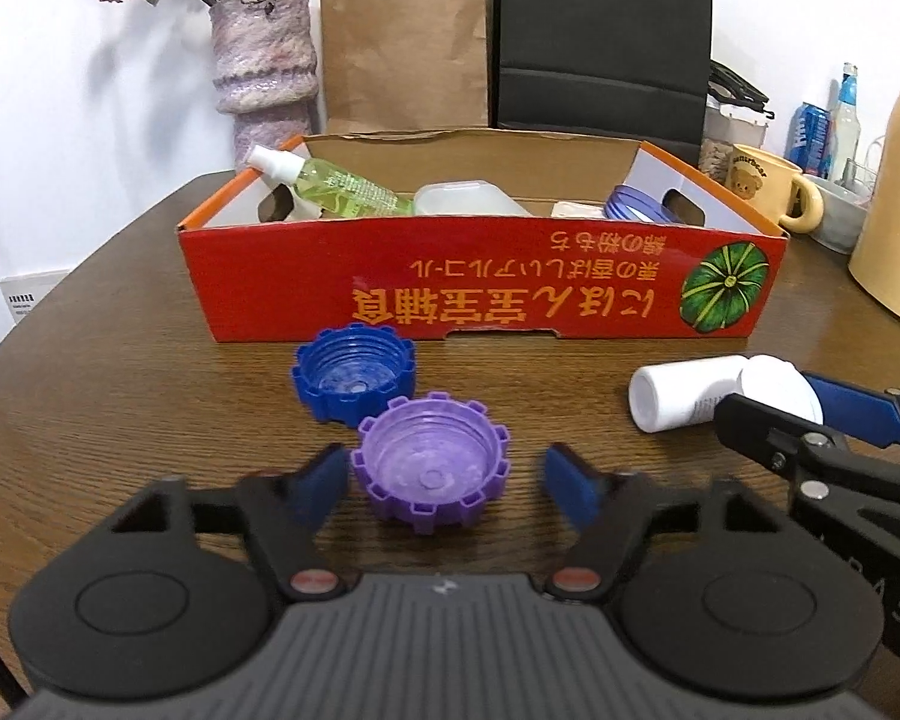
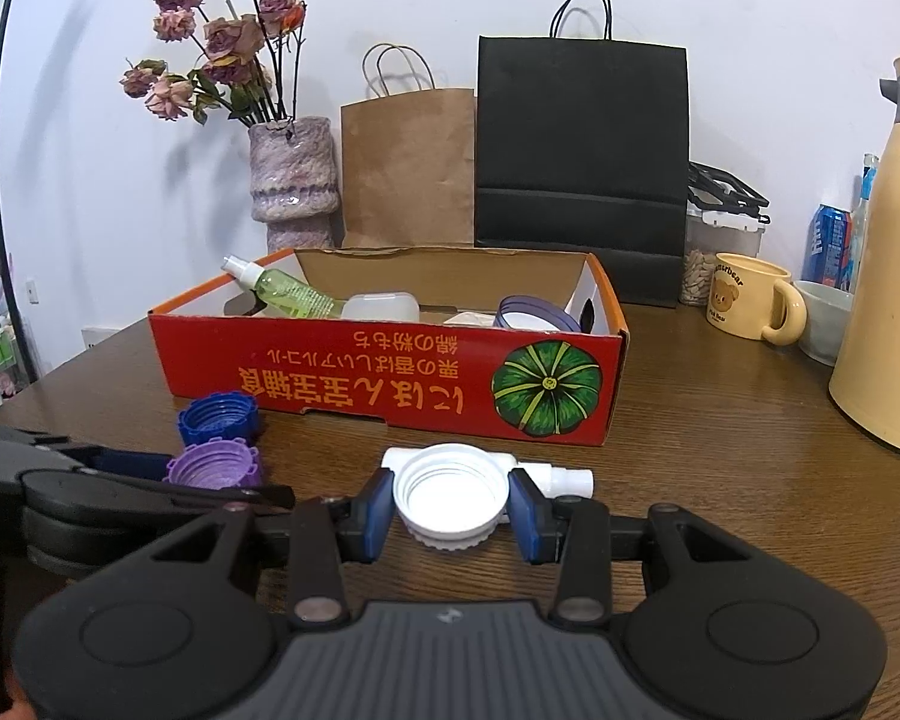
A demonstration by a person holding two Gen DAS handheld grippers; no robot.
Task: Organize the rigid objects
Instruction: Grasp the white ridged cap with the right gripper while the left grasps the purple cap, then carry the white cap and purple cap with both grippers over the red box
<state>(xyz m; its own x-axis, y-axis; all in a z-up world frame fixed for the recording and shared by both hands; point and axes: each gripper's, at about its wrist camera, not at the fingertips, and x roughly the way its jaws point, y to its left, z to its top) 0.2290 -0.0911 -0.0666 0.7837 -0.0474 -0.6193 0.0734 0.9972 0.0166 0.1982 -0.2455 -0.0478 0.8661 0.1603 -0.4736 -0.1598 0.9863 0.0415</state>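
left wrist view: left gripper [image 1: 444,483] jaws spread, straddling purple cap [image 1: 431,468] on desk [image 1: 150,390], pads apart from it. right gripper [image 2: 450,507] jaws pinching white cap [image 2: 450,495].

On the wooden table [image 2: 720,450] three loose caps lay out: one blue cap [image 1: 354,381], one purple cap [image 1: 432,471] and one white cap [image 2: 450,495]. One white tube [image 1: 678,396] lay beside them. One red cardboard box [image 1: 480,282] held one green spray bottle [image 1: 336,183] and one translucent container [image 1: 462,199]. Behind stood two paper bags, one brown bag [image 2: 408,168] and one black bag [image 2: 582,162], one vase [image 2: 294,174], one yellow mug [image 2: 747,297] and one cream thermos [image 2: 894,276].
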